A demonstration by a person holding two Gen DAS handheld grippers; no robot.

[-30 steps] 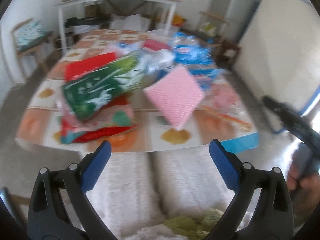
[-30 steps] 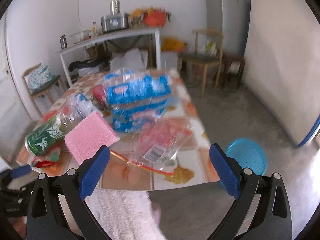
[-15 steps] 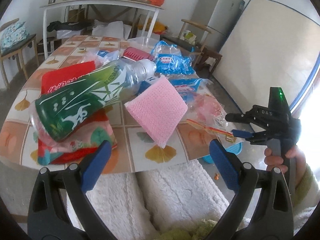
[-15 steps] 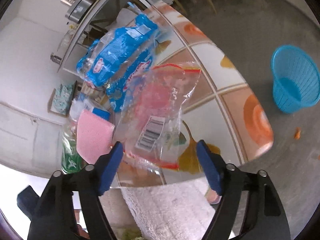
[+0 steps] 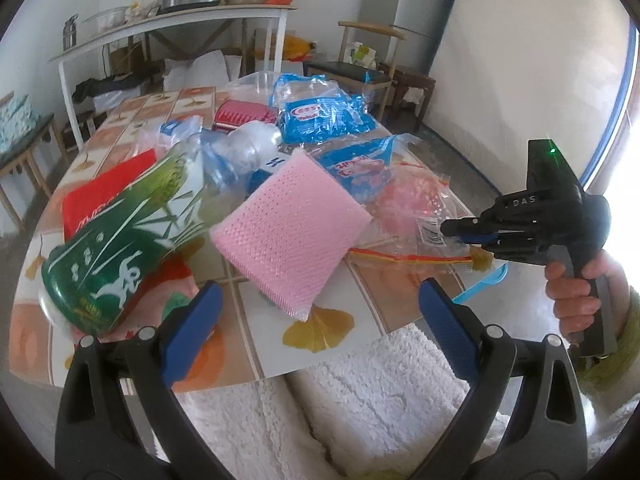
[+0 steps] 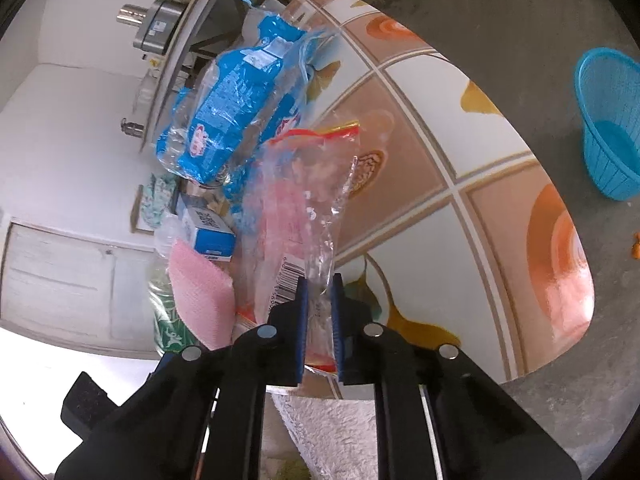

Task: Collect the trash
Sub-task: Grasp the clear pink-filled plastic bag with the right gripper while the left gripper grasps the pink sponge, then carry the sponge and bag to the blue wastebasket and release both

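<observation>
Currently right gripper (image 6: 319, 316) fingers clenched on clear zip bag (image 6: 296, 216) at tabletop (image 6: 460, 184) edge; left gripper (image 5: 316, 312) fingers released, hovering near pink sponge (image 5: 288, 228).

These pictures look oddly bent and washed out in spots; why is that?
Both views are fisheye, so the table edge curves and black corners frame each picture. In the left wrist view, window glare blows out the right edge behind the right tool. In the right wrist view, the clear plastic bag glints and the scene sits tilted.

left wrist view: low, near table (image 5: 320, 344) edge, faces across; right wrist view: close, tilted, same table (image 6: 460, 184).
</observation>
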